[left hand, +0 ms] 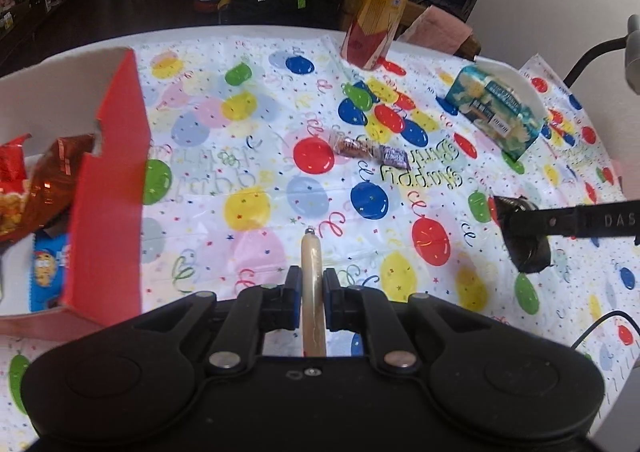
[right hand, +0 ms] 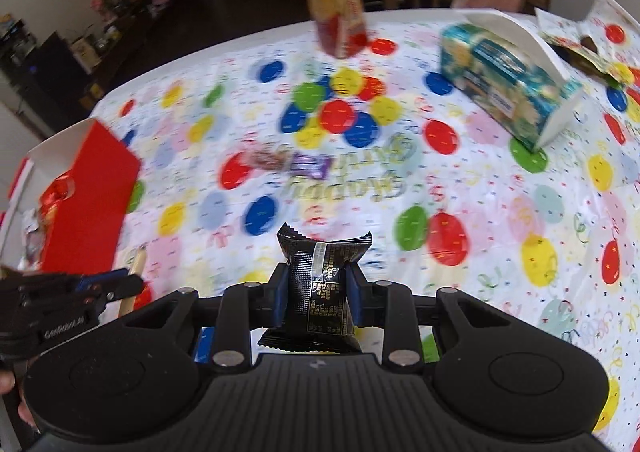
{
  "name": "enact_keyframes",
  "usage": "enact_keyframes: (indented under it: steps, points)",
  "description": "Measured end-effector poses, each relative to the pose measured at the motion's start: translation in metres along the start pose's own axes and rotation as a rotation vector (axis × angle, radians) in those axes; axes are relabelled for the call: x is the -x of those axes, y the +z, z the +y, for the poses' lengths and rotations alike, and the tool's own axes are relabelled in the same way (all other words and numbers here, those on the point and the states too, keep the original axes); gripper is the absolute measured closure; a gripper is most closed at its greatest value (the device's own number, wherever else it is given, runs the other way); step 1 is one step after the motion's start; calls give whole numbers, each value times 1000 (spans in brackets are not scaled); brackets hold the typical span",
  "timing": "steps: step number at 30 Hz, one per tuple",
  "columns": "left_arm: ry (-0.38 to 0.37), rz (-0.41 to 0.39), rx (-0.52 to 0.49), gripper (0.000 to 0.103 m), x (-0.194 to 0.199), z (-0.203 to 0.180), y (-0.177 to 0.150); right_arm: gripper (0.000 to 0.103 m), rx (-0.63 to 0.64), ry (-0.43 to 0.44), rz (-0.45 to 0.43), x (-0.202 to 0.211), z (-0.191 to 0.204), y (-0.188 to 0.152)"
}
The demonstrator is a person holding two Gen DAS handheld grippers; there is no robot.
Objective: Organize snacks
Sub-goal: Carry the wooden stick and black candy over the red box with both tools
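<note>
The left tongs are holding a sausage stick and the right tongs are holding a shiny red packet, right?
Not quite. The right tongs hold a black packet, not a red one, as the right wrist view shows. The left tongs do hold the sausage stick.

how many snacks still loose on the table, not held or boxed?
1: the purple bar at mid-table. The left hand-held gripper grips a sausage stick, the right a black packet. Box contents partly hidden.
</note>
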State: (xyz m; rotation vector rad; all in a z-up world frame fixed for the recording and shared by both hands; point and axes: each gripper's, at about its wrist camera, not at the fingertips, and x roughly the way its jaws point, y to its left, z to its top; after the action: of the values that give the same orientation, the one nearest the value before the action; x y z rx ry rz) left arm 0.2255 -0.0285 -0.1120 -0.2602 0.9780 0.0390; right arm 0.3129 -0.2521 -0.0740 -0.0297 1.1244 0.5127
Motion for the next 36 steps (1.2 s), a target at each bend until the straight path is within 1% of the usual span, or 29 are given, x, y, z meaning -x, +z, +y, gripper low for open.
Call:
enact_keyframes:
  steps: [8, 17, 27, 36]
  points:
    - [-11, -46, -12, 96, 42, 30, 5, 74, 78, 56, -26, 21, 67, -3]
    - [-16, -88, -12, 96, 85, 79, 10, 74, 163, 103, -58, 25, 161, 0]
    - [16, -135, 12, 96, 116, 145, 18, 74, 253, 134, -78, 10, 259, 7]
    - [70, -142, 26, 96, 125, 203, 23, 74, 293, 122, -68, -22, 316, 16]
